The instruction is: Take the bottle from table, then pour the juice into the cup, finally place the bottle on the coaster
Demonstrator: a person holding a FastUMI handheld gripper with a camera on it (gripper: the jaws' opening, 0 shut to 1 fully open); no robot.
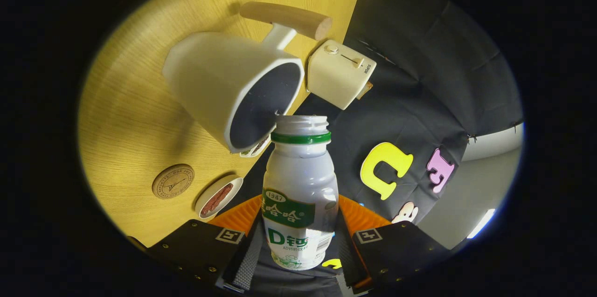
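**Q:** Two fingers appear nearest the camera; what are they doing?

**A:** The gripper (pixel 298 245) has its fingers closed on the lower body of the bottle (pixel 299 194), one pressing each side, so the bottle is carried clear of the surface (pixel 140 110). The whole view is rolled over, which I judge to be the pouring tilt: the bottle is uncapped, with its green neck ring and open mouth directed toward the cup (pixel 233 87).

**Q:** Where does the bottle mouth lie relative to the cup?

**A:** Just at the cup's rim, overlapping its lower edge. The cup stands on the surface with its dark interior facing the camera and a wooden handle (pixel 287 18) projecting beyond it. Whether the mouth touches the rim cannot be told.

**Q:** Is juice flowing?

**A:** No stream can be made out, and the cup's interior is too dark to show any liquid level. The bottle wall is opaque, so its contents are hidden as well.

**Q:** What else lies on the surface?

**A:** A round cork coaster (pixel 173 181), well apart from the cup, is presumably kept free for the bottle. Beside it lies a small white dish (pixel 218 196) holding something reddish, its near edge cut off by the left finger. A card under the cup is mostly hidden. Beyond the cup stands a cream toaster (pixel 340 73).
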